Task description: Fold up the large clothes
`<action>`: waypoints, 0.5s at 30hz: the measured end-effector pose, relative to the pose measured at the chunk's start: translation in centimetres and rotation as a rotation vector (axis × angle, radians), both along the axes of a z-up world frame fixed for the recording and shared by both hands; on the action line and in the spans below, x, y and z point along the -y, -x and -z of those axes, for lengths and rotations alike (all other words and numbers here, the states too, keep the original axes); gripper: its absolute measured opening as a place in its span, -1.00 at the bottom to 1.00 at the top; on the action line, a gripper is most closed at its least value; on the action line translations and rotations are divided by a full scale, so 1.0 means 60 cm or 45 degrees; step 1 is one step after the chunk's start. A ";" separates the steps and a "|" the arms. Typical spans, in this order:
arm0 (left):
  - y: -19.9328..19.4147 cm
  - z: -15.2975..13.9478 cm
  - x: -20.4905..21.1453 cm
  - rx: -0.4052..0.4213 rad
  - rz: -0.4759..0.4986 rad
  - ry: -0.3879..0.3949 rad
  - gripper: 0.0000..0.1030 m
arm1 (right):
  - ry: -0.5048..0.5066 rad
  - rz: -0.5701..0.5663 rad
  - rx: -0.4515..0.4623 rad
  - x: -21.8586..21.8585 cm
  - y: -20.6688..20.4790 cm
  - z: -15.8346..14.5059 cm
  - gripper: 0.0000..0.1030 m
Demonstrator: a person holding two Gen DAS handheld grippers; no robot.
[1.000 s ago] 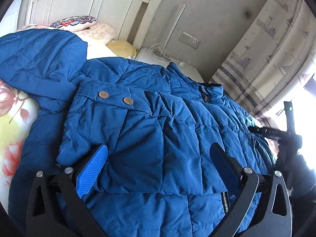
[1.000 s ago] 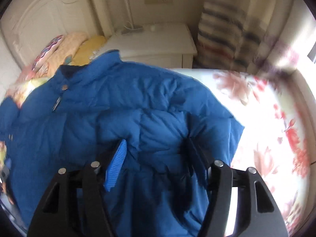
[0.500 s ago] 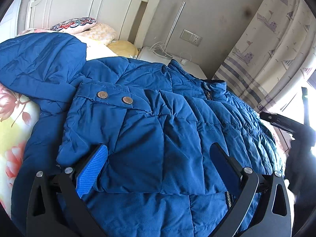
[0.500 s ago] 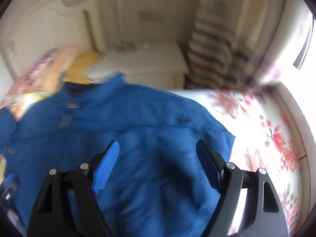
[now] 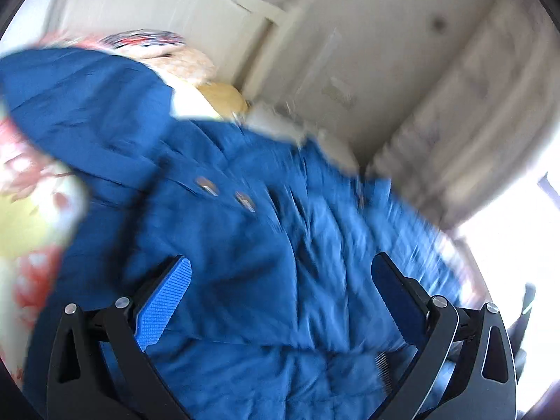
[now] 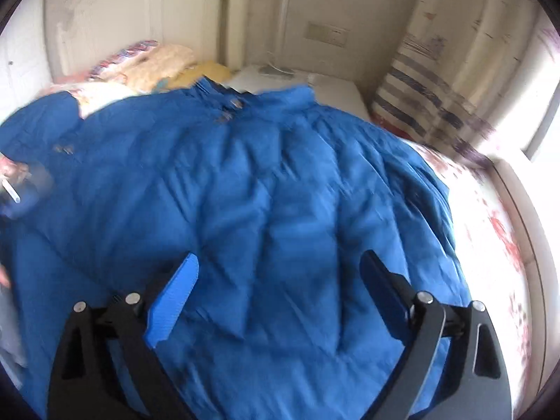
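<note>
Blue jacket point(image 6: 266, 203) spread on bed point(image 6: 490, 217), beneath both grippers' wide-apart jaws; nothing gripped.

No readable text

Both views are blurred; the blue jacket point(image 6: 266, 210), its metal snaps point(image 5: 224, 192) and the wall socket point(image 6: 327, 35) carry no lettering, brand or number that can be made out.

Bed: floral sheet point(image 6: 490, 217), white headboard point(image 6: 115, 10) behind.
Pillows: patterned and yellow point(image 6: 206, 70), at the headboard.
Nightstand: white point(image 6: 336, 87), beside the bed.
Wall: beige, socket plate point(image 6: 327, 33).
Curtain: striped point(image 6: 430, 94), daylight at right.
</note>
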State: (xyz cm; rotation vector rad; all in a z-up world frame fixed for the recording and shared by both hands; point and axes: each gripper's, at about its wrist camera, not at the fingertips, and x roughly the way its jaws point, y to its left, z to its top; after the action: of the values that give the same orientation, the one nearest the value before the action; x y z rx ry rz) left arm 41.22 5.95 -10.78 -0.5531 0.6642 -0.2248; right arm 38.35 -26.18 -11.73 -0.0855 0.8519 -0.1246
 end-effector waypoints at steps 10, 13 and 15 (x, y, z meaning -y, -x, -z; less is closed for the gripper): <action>0.020 -0.054 -0.395 0.006 -0.710 0.441 0.91 | -0.065 0.011 0.039 0.019 0.007 0.008 0.87; -0.009 -0.022 -0.489 -0.093 -0.826 0.554 0.91 | -0.079 0.010 0.042 0.018 0.010 0.006 0.87; -0.035 0.003 -0.533 -0.139 -0.848 0.637 0.86 | -0.092 0.007 0.048 0.018 0.013 0.004 0.87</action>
State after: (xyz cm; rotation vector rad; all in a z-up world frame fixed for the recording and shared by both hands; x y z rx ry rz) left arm 43.33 37.93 -10.94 -1.2391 0.4937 0.2784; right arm 37.54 -27.26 -11.96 -0.0133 0.8183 -0.1002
